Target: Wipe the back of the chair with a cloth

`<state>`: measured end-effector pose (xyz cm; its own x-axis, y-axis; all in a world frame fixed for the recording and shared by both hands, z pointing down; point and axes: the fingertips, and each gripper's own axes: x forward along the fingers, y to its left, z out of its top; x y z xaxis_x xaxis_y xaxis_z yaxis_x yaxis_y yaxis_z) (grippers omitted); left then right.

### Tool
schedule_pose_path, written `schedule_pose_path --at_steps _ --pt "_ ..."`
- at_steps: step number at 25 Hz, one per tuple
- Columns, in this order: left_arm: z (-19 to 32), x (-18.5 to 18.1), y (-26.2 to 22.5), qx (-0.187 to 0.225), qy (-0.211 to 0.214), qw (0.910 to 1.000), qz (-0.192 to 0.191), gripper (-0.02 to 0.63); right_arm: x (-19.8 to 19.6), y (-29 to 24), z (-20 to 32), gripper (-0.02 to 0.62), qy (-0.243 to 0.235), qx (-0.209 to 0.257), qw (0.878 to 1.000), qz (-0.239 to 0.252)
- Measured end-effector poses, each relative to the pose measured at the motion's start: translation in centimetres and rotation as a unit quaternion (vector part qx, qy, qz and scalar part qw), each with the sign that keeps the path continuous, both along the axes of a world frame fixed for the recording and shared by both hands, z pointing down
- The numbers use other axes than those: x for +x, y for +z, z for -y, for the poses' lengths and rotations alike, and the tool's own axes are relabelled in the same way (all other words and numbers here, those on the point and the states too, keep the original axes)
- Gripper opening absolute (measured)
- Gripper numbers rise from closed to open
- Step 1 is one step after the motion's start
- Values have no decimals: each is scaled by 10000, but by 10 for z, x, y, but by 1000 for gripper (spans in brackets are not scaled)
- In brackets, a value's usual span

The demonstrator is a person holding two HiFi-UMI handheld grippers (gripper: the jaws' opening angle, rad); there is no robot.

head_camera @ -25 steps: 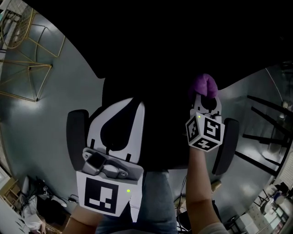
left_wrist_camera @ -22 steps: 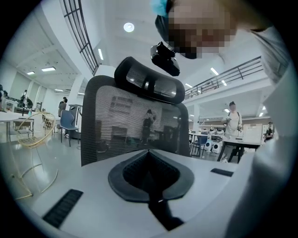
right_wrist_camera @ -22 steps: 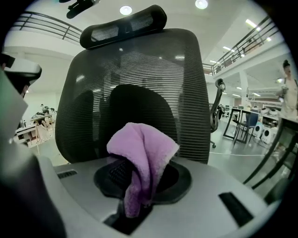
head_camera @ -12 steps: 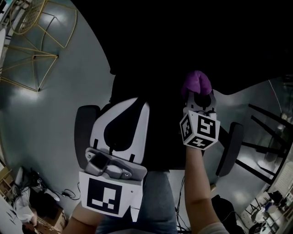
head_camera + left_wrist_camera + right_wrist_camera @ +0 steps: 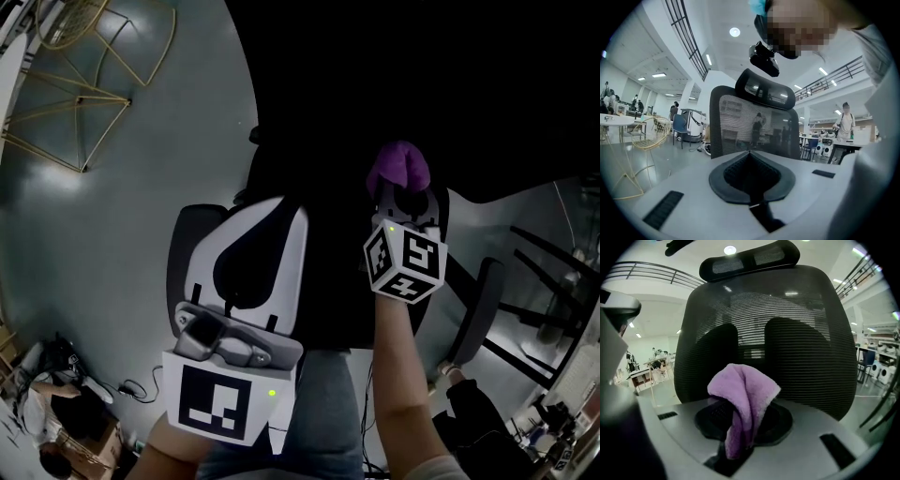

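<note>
A folded purple terry cloth (image 5: 743, 399) is standing up out of the right gripper (image 5: 740, 446), its long axis running from the jaw seam upward and forward, the rounded fold pointing at the black mesh office chair (image 5: 787, 333). The jaws are clamping the cloth's lower end, and a narrow tail is hanging down into the slot between them. In the head view the cloth (image 5: 398, 169) is bulging past the tips of the right gripper (image 5: 405, 192) over the dark chair back (image 5: 319, 141); whether it is touching the mesh cannot be told. In the right gripper view the backrest is filling most of the picture behind the cloth, upright, with the curved black headrest (image 5: 750, 261) sitting on top. A bare forearm (image 5: 403, 375) is reaching up to the right gripper from below. Beside it, the left gripper (image 5: 277, 216) is hovering with its white jaws pressed together on nothing; from its own camera the left gripper (image 5: 752, 201) is facing the chair (image 5: 754, 126) from farther back. A gold wire-frame chair (image 5: 66, 94) is standing well apart on the glossy grey floor (image 5: 141, 234) at upper left.
</note>
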<state>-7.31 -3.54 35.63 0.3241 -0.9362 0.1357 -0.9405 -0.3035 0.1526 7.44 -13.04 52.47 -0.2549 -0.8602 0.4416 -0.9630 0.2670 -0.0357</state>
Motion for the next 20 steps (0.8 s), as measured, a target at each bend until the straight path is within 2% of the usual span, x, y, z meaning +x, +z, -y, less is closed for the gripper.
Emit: schedule_pose_path --at_steps 4,16,20 --pt "-2 -12 0 6 -82 10000 -19 12 -14 1 -1 100 -40 -18 9999 94" --pt "-8 -47 0 30 -218 9997 -128 12 -103 8 -13 100 -726 -108 9971 176" --pt "-10 -56 0 21 -261 9995 -156 12 -123 9 -16 100 -825 -153 9962 226"
